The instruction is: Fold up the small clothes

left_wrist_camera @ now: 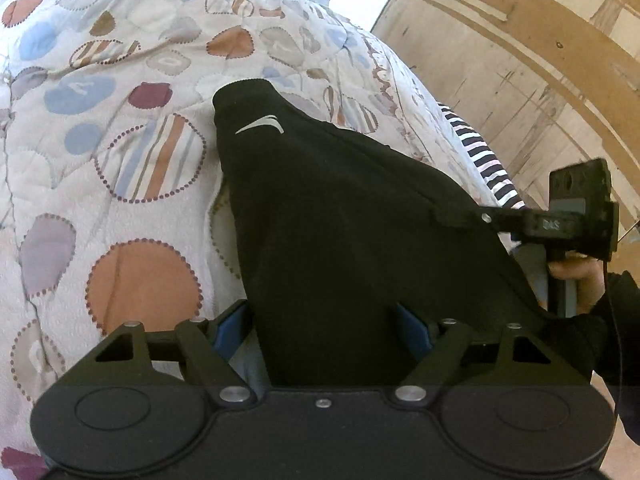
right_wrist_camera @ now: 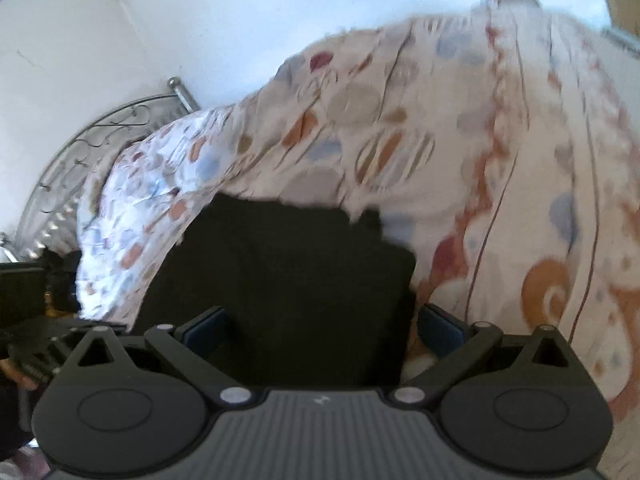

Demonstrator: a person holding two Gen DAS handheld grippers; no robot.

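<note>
Lying on the quilt, black garment between both grippers' wide-spread jaws.

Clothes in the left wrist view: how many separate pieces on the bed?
2. A black garment lies on the quilt, running between the left gripper fingers. A striped piece pokes out behind it at the bed's right edge. Others may be hidden underneath.

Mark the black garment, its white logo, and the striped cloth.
black garment point(left_wrist_camera: 340, 220), left wrist view, middle of its body
white logo point(left_wrist_camera: 260, 124), left wrist view, centre of the swoosh
striped cloth point(left_wrist_camera: 488, 164), left wrist view, visible striped edge
</note>
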